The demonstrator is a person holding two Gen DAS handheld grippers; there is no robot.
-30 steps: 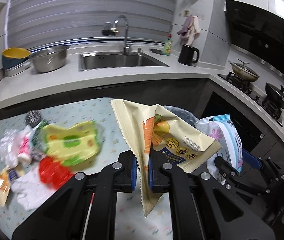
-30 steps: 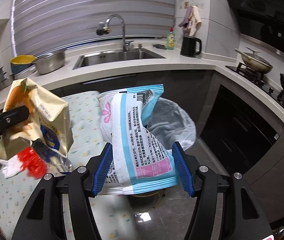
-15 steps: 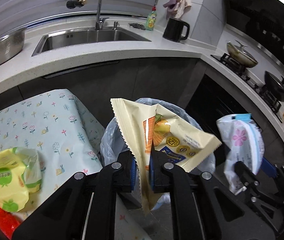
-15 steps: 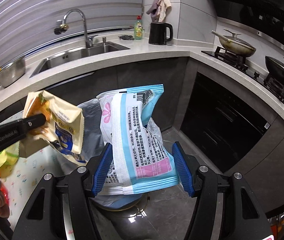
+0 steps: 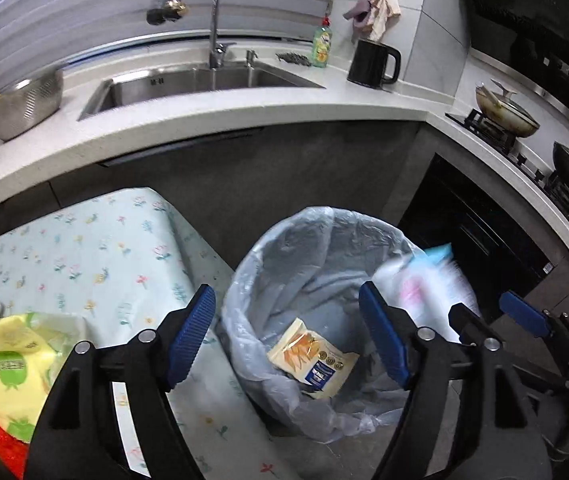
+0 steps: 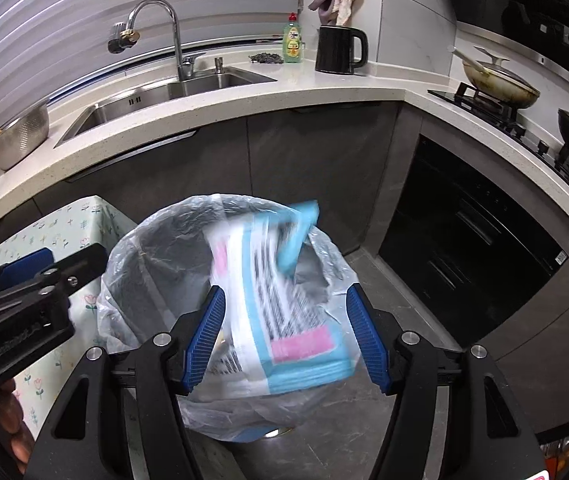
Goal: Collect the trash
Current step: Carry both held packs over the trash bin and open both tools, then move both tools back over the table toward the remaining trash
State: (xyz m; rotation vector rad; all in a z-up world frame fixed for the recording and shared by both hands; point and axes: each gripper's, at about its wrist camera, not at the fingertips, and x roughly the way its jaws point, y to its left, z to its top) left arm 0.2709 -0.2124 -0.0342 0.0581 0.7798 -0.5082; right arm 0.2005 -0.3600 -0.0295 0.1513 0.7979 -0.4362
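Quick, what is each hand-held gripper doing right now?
Left hand-held gripper: opening, nothing between its jaws; the yellow wrapper lies in the bin.
Right hand-held gripper: opening around the blurred blue-and-white packet.

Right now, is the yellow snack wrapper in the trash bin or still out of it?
In. The yellow snack wrapper lies at the bottom of the lined trash bin, below the left gripper, whose jaws are opening with nothing between them.
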